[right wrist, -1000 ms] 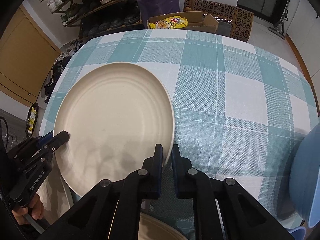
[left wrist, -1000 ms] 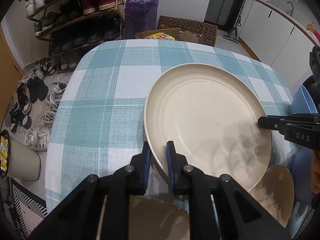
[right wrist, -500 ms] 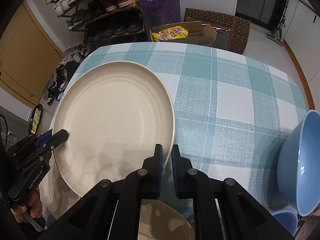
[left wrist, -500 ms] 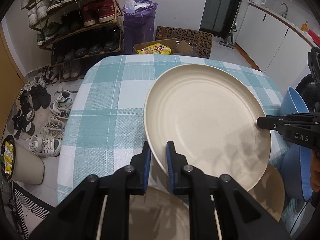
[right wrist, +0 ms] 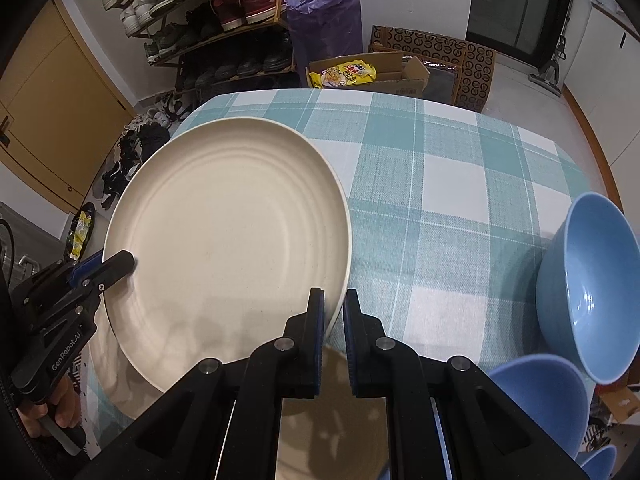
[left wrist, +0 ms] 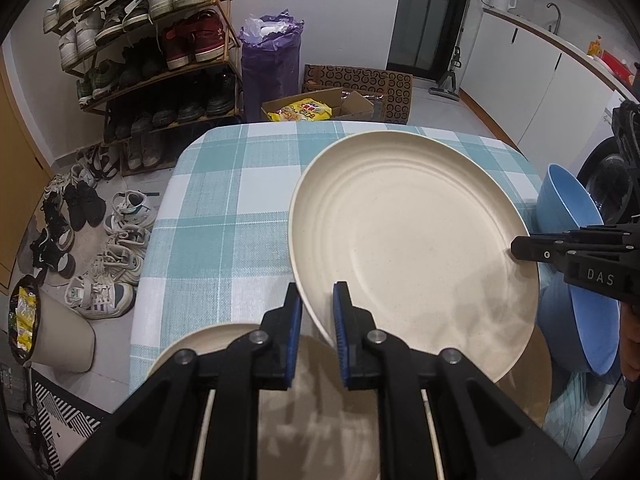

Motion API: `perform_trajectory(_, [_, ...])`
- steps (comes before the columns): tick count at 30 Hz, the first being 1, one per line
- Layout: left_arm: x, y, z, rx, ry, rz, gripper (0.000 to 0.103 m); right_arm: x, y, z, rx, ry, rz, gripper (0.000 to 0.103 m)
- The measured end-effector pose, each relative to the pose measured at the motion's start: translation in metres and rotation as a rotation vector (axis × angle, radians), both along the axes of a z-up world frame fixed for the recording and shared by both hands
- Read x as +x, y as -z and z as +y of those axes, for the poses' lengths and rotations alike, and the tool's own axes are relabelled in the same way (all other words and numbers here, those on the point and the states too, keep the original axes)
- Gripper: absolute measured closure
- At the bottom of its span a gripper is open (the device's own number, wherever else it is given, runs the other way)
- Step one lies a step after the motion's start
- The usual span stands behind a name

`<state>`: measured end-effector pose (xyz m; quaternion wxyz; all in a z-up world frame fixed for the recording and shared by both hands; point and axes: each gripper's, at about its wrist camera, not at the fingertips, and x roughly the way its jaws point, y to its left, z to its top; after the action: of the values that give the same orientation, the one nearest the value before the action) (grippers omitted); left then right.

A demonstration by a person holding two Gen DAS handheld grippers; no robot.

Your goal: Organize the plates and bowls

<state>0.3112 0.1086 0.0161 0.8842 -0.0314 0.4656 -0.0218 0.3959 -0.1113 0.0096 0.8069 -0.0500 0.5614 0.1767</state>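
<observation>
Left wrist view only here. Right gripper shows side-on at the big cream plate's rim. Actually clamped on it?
Observer: Yes. Right wrist view shows the right gripper with one finger each side of the rim of the large cream round plate.
Operator: Blue bowls, how many?
Observer: At least two: a tilted light blue bowl, and a second blue bowl below it, nearer the camera.
Operator: Left gripper visible there?
Observer: Yes, left gripper on the opposite rim, a hand on its handle.

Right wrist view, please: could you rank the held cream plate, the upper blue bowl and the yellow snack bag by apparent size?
1. cream plate, nearest the camera
2. blue bowl
3. yellow snack bag, far away, so true size is unsure
</observation>
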Motion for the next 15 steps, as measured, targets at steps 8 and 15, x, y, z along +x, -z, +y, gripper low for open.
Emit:
perform_trajectory(8, [-0.029,0.000,-0.009,0.015,0.008,0.000,0.089,-0.031,-0.003,-0.005,-0.006,-0.005,-0.006,0.094])
perform_trajectory(15, [-0.053,0.001,-0.016,0.028,0.023,0.009,0.089,-0.062,0.002,-0.009,-0.023,-0.009,-0.001,0.093])
